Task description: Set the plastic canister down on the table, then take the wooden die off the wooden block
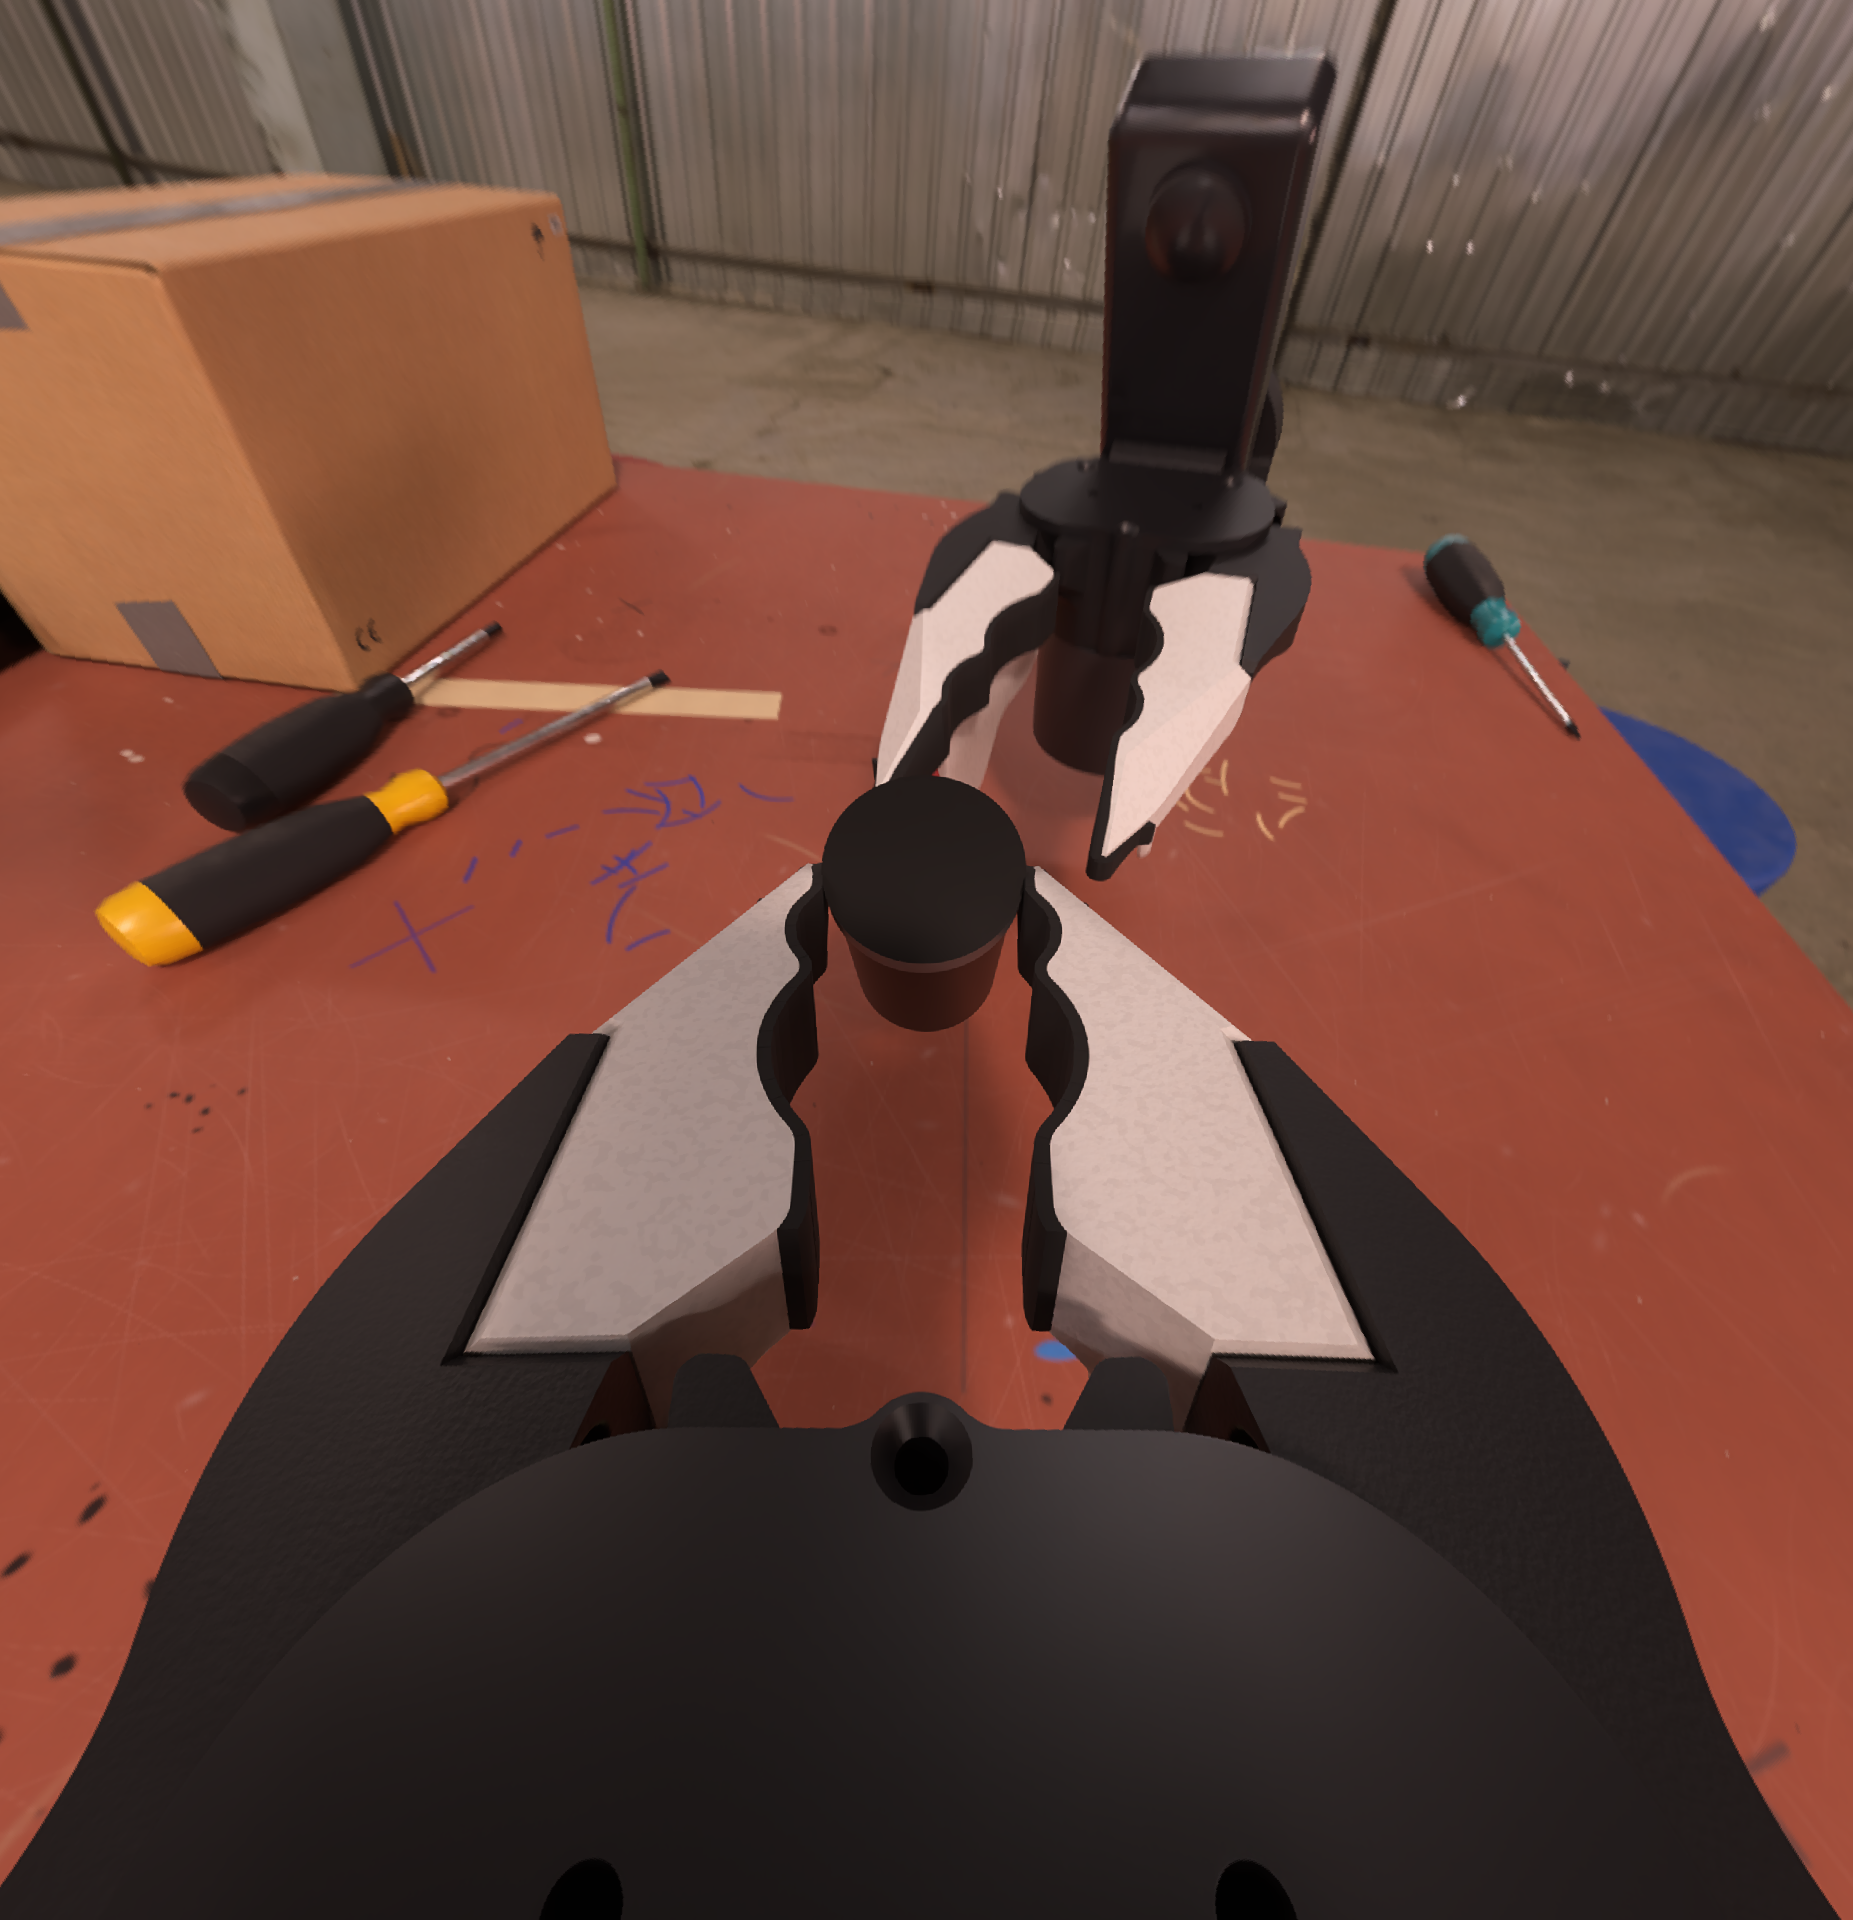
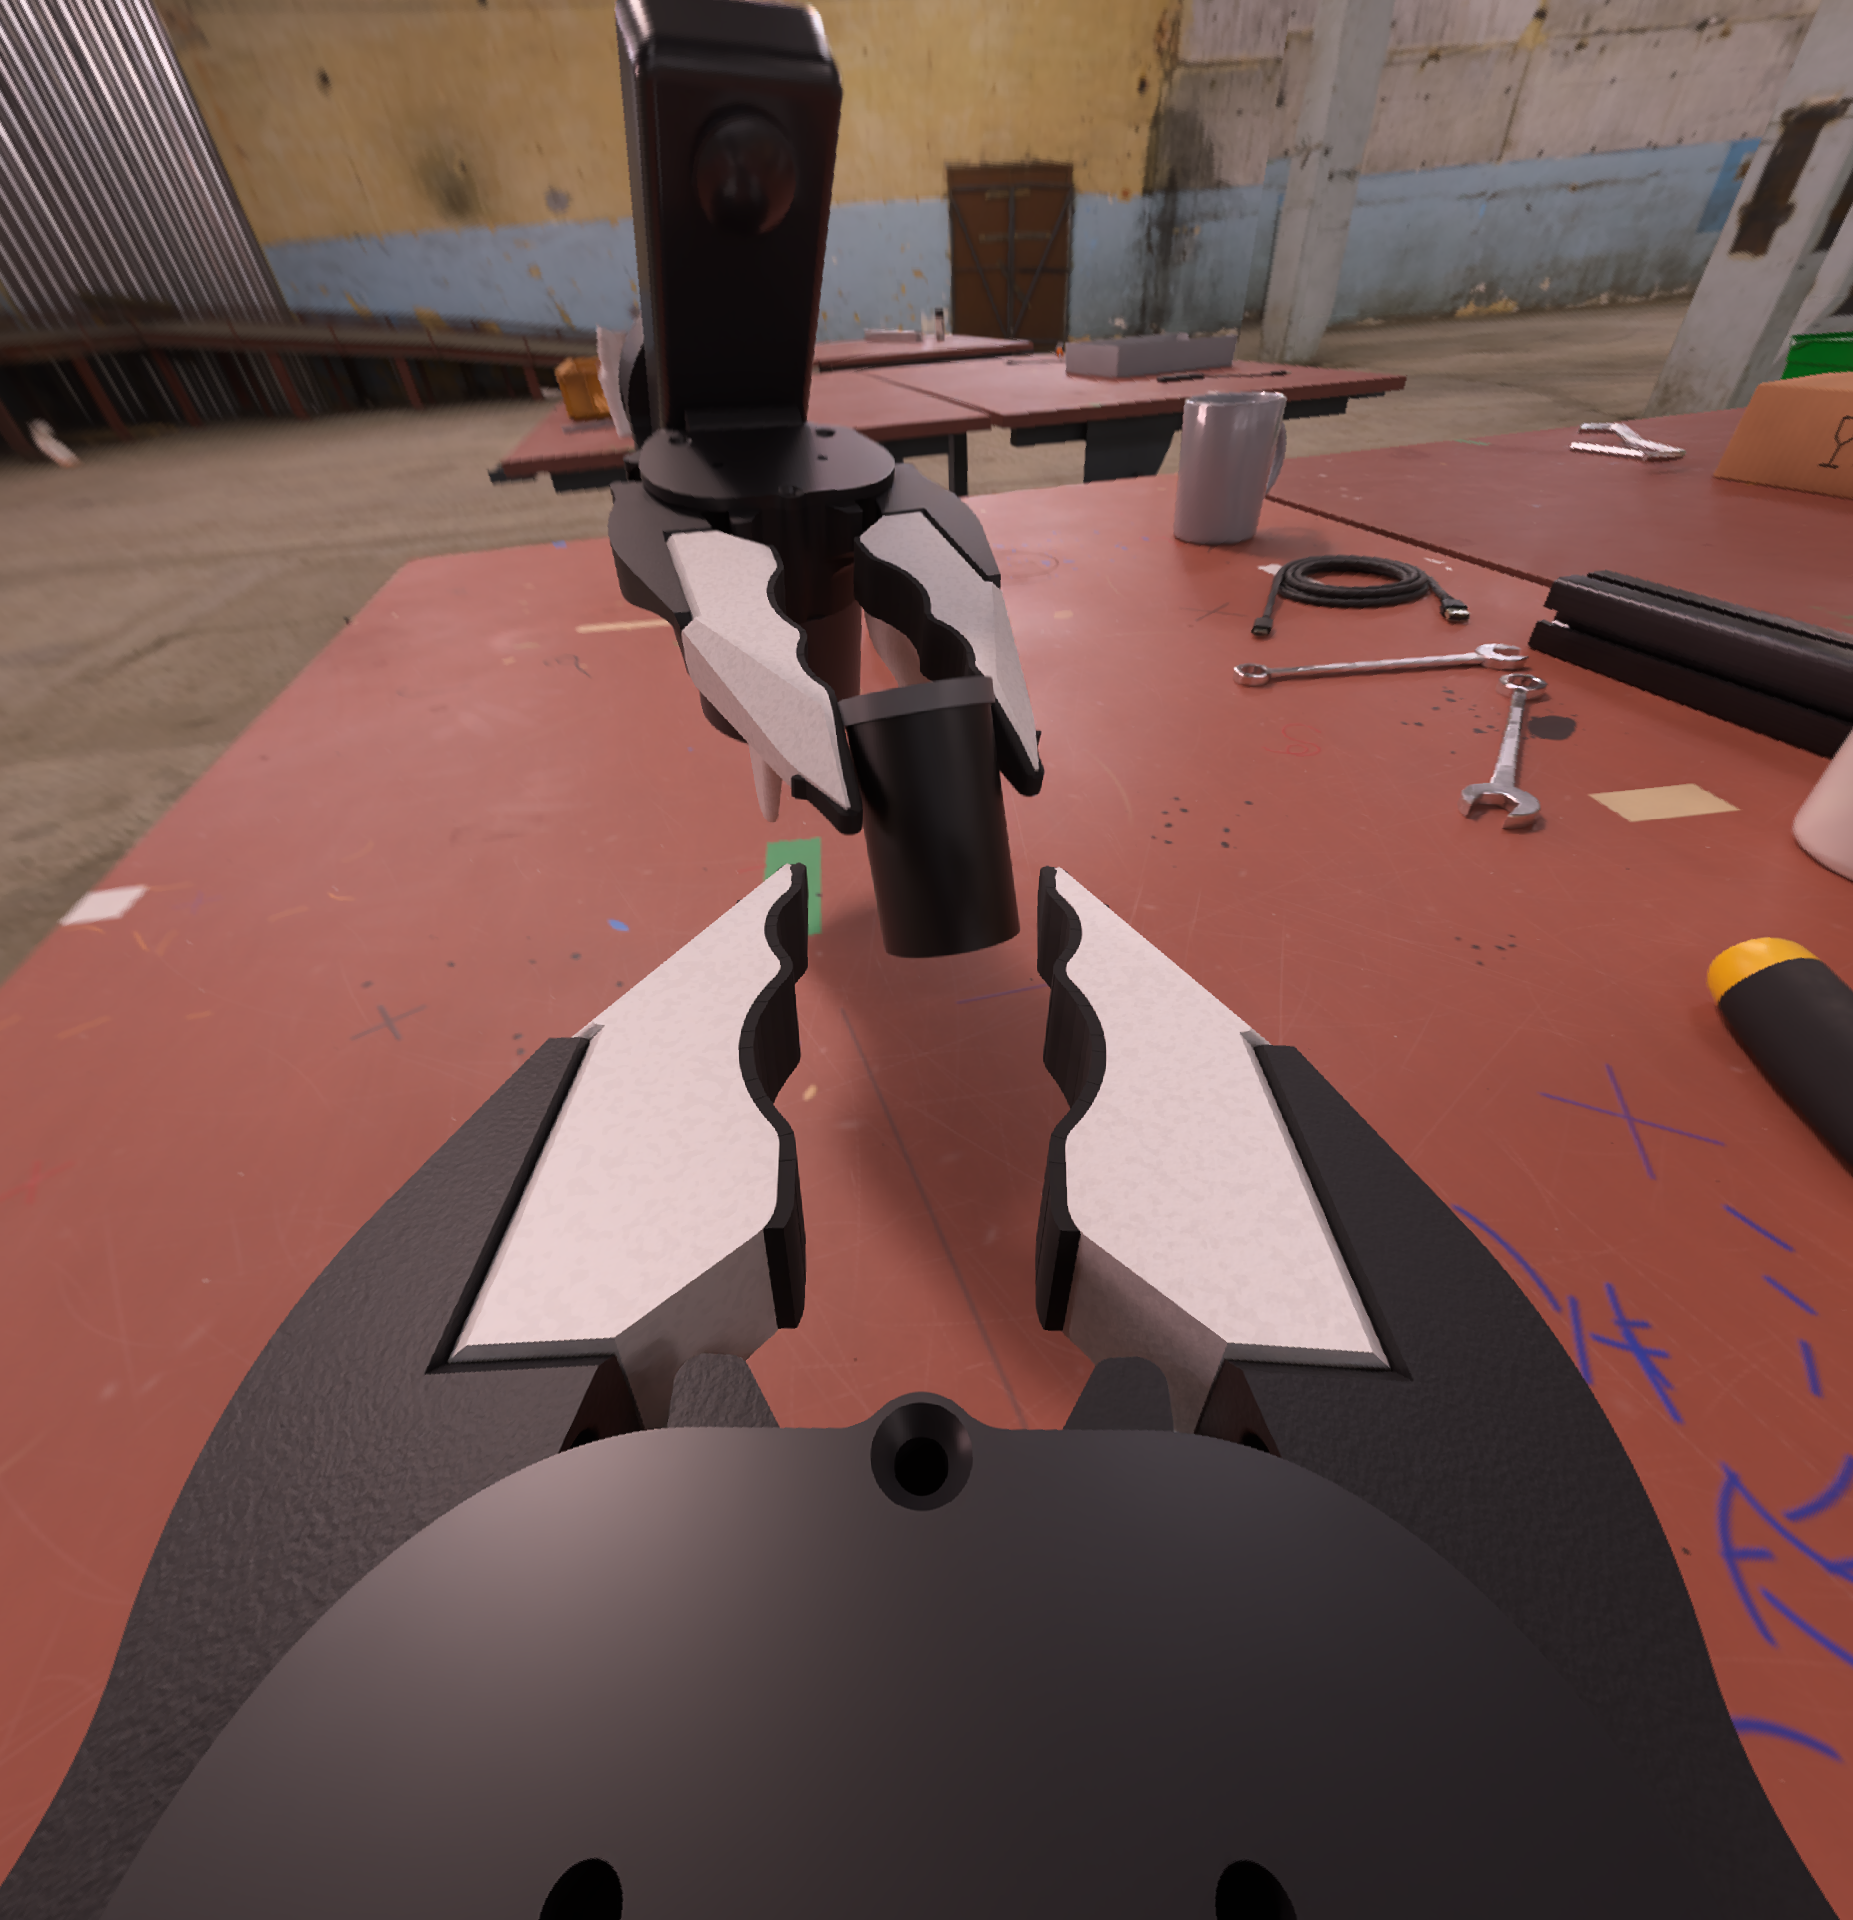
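Note:
The plastic canister [image 1: 922, 862] is a black cylinder with a flat lid. My left gripper [image 1: 922, 883] is shut on it near its top, at the fingertips. In the right wrist view the canister [image 2: 937, 862] hangs tilted in the left gripper [image 2: 937, 800], close above the red table [image 2: 486, 1039]; I cannot tell whether it touches. My right gripper [image 2: 922, 878] is open and empty, facing the canister from a short way off. It also shows in the left wrist view [image 1: 1005, 810], just behind the canister. No wooden die or wooden block is in view.
A cardboard box [image 1: 257, 416] stands at the far left, with two screwdrivers [image 1: 278, 862] lying beside it. A teal-handled screwdriver [image 1: 1493, 623] lies near the table's edge. A grey mug [image 2: 1223, 468], a coiled cable [image 2: 1348, 582], two wrenches [image 2: 1379, 665] and a black rail [image 2: 1711, 655] lie farther off.

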Robot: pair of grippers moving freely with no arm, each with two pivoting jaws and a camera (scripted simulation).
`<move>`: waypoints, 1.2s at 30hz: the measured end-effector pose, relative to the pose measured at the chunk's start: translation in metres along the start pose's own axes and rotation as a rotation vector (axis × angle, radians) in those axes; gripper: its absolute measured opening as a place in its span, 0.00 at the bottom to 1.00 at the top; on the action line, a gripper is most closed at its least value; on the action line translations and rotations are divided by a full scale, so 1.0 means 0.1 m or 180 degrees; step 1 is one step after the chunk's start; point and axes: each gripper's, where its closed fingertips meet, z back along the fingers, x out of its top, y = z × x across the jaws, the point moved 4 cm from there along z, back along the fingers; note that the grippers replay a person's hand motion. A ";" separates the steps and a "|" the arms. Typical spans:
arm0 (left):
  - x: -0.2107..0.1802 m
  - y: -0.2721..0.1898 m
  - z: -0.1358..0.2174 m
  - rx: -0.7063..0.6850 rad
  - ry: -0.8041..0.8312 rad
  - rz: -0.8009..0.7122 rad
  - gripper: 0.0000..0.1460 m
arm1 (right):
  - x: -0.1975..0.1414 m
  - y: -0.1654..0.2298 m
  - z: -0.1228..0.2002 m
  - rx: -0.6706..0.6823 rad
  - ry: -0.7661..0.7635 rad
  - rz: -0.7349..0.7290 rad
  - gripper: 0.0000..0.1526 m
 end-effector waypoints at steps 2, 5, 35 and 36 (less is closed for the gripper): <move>-0.06 0.00 -0.01 -0.0071 0.0140 -0.0017 0.25 | -0.03 0.01 -0.03 -0.0026 0.0094 0.0075 0.28; -0.12 0.00 -0.03 -0.0145 0.0296 -0.0039 0.25 | -0.12 -0.01 -0.06 -0.0042 0.0320 0.0036 0.23; -0.06 0.19 0.34 0.0328 0.0175 -0.0027 0.56 | -0.43 0.01 -0.06 0.0096 0.1289 -0.0141 0.28; 0.03 0.27 0.54 0.0518 -0.0029 0.0038 0.55 | -0.43 0.01 -0.06 0.0096 0.1276 -0.0163 0.28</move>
